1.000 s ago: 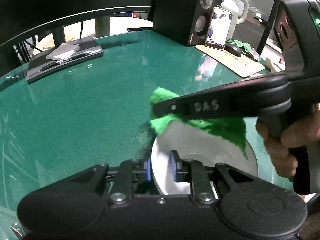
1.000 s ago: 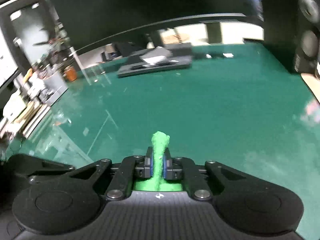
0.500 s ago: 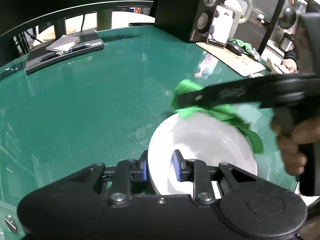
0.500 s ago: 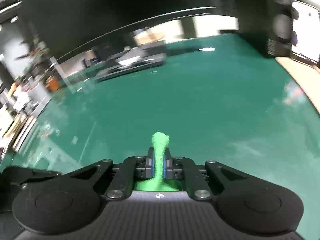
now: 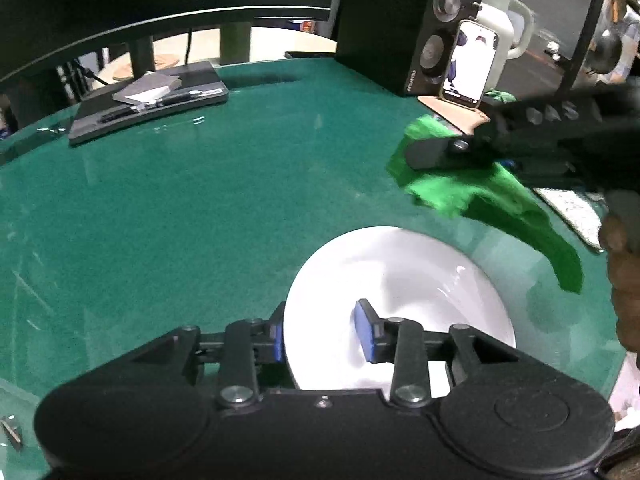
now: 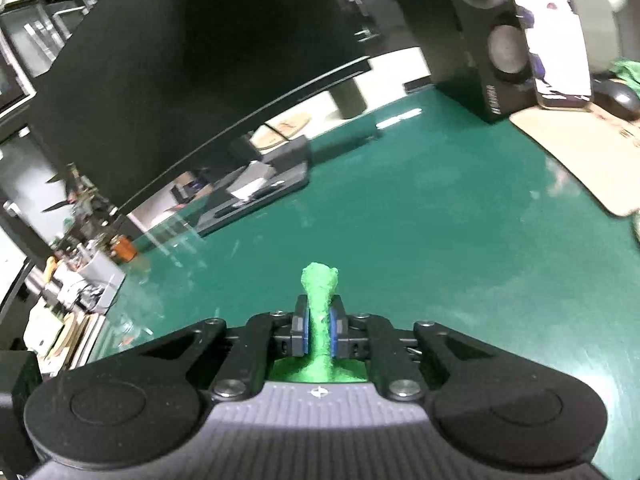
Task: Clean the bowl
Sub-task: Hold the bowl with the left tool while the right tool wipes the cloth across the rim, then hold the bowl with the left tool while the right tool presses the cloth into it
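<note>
A white bowl (image 5: 420, 280) stands on the green table (image 5: 200, 208), close in front of my left gripper (image 5: 320, 336). Its jaws are opening: the bowl's near rim passes between them, one blue pad (image 5: 277, 344) outside the rim, the other pad (image 5: 364, 330) inside and clear of it. My right gripper (image 5: 424, 152) hovers beyond and to the right of the bowl, shut on a bright green cloth (image 5: 480, 192) that hangs down apart from the bowl. In the right wrist view the cloth (image 6: 320, 304) is pinched between the right gripper's (image 6: 319, 330) pads.
At the back right stand a black speaker (image 5: 400, 36), a lit phone (image 5: 470, 66) leaning on it, a white kettle (image 5: 504, 20) and a wooden mat (image 5: 452, 114). A dark tray (image 5: 148, 100) with pens lies back left. A person's hand (image 5: 624, 280) holds the right gripper.
The right gripper has carried the green cloth off the bowl, up and to the right. My left gripper's jaws have widened around the bowl's rim.
</note>
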`<state>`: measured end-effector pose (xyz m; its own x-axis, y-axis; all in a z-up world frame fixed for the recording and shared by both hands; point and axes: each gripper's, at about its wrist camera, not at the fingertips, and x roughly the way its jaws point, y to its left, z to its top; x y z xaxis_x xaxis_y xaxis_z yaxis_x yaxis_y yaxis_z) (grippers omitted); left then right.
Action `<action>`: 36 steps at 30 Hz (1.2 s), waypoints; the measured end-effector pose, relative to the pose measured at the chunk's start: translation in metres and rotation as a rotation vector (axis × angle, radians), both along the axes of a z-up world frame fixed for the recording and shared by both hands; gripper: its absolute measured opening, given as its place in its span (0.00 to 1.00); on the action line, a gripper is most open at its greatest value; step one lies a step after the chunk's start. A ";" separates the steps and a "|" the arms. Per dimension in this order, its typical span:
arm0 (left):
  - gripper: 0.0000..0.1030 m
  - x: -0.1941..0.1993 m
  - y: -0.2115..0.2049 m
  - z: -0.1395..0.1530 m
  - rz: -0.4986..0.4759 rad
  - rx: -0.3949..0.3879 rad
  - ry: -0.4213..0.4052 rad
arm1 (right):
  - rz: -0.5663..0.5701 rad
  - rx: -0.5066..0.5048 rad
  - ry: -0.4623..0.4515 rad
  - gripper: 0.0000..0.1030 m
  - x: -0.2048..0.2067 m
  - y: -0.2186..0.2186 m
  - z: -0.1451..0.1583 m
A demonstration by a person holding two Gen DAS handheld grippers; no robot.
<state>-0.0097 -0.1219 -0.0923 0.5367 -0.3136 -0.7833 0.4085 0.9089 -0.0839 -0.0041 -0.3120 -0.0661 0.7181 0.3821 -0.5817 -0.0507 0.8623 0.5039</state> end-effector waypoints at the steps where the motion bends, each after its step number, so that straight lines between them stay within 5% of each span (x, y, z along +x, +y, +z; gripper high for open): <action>1: 0.34 -0.002 -0.002 0.001 0.016 0.012 -0.001 | 0.021 0.001 0.005 0.10 0.004 0.003 -0.001; 4: 0.34 -0.006 -0.007 0.002 0.059 0.030 -0.006 | 0.199 -0.015 -0.013 0.10 0.011 0.033 0.002; 6: 0.34 -0.009 -0.010 0.002 0.101 0.032 -0.004 | 0.417 -0.060 -0.069 0.08 0.010 0.066 0.002; 8: 0.34 -0.013 -0.013 0.003 0.128 0.042 -0.014 | 0.488 -0.059 -0.069 0.10 0.012 0.076 -0.009; 13: 0.34 -0.021 -0.022 0.004 0.145 0.043 -0.024 | 0.500 -0.082 -0.107 0.06 0.013 0.063 -0.017; 18: 0.34 -0.023 -0.025 0.005 0.166 0.046 -0.014 | 0.441 -0.108 -0.052 0.13 0.028 0.048 -0.021; 23: 0.34 -0.030 -0.024 0.004 0.177 0.045 -0.022 | 0.624 -0.094 -0.111 0.14 0.007 0.075 -0.018; 25: 0.34 -0.030 -0.024 0.004 0.190 0.034 -0.019 | 0.625 -0.080 -0.104 0.02 0.008 0.070 -0.018; 29: 0.36 -0.029 -0.027 0.004 0.186 0.049 -0.018 | 0.531 -0.127 -0.076 0.05 0.011 0.056 -0.017; 36: 0.40 -0.026 -0.034 0.006 0.177 0.043 0.005 | 0.525 -0.119 -0.045 0.09 0.009 0.045 -0.019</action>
<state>-0.0360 -0.1563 -0.0868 0.5765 -0.1801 -0.7970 0.2411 0.9695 -0.0447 0.0053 -0.2669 -0.0854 0.4735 0.6300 -0.6155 -0.5099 0.7659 0.3917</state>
